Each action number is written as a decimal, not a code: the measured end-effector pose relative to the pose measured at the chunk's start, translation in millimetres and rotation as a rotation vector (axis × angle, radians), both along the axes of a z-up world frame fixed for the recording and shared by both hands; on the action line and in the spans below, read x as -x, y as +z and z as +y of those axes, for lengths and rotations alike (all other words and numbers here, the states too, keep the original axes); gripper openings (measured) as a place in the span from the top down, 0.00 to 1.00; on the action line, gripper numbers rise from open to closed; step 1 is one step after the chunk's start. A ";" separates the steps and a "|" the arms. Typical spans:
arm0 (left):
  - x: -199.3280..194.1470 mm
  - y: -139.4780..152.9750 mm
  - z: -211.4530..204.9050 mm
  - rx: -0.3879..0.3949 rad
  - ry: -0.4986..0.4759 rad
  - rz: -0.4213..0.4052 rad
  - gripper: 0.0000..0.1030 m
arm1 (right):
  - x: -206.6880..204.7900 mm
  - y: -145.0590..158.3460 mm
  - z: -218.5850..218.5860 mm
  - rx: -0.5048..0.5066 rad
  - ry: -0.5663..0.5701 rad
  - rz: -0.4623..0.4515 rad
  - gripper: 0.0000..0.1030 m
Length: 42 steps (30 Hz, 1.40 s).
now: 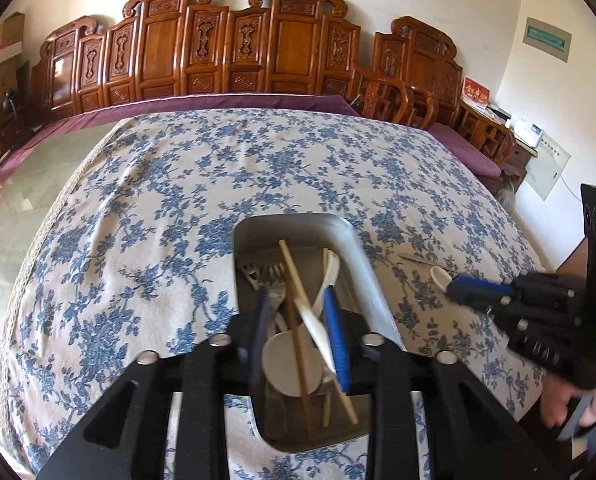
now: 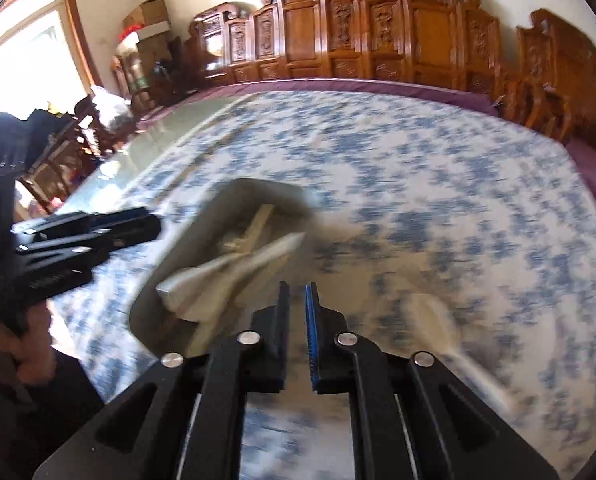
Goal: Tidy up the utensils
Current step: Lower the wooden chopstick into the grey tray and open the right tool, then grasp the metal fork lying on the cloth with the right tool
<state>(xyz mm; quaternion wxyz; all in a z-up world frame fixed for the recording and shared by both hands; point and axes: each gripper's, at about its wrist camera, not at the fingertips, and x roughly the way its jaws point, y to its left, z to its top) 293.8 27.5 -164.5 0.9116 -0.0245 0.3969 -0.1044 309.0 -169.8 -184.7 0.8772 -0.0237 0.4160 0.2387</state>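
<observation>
A metal tray (image 1: pixel 371 276) sits on the floral tablecloth and holds forks (image 1: pixel 272 280), wooden chopsticks (image 1: pixel 294 300) and white spoons (image 1: pixel 325 276). My left gripper (image 1: pixel 298 308) hovers over the tray, jaws open, with nothing gripped. A white spoon (image 1: pixel 441 278) and a thin metal utensil (image 1: pixel 417 258) lie on the cloth right of the tray. My right gripper (image 2: pixel 298 300) is nearly shut and empty, between the blurred tray (image 2: pixel 170 280) and the white spoon (image 2: pixel 433 320). It also shows in the left wrist view (image 1: pixel 453 290) beside that spoon.
The blue floral cloth (image 1: pixel 178 220) covers most of a glass-topped table. Carved wooden chairs (image 1: pixel 238 48) line the far edge. The table's front edge is near my hands. Boxes and clutter (image 2: pixel 146 20) stand at the far left.
</observation>
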 end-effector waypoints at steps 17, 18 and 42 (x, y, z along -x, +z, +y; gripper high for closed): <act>3.7 -8.3 -51.3 -0.004 -0.054 -0.005 0.39 | -48.0 -64.1 -97.4 0.222 -0.079 0.050 0.71; 3.8 -8.9 -53.1 -0.004 -0.055 -0.005 0.39 | -49.7 -68.2 -96.7 0.229 -0.076 0.056 0.71; 13.3 -7.2 -83.1 -0.039 -0.099 -0.012 0.39 | -39.9 -67.1 -136.8 0.236 -0.192 0.064 0.97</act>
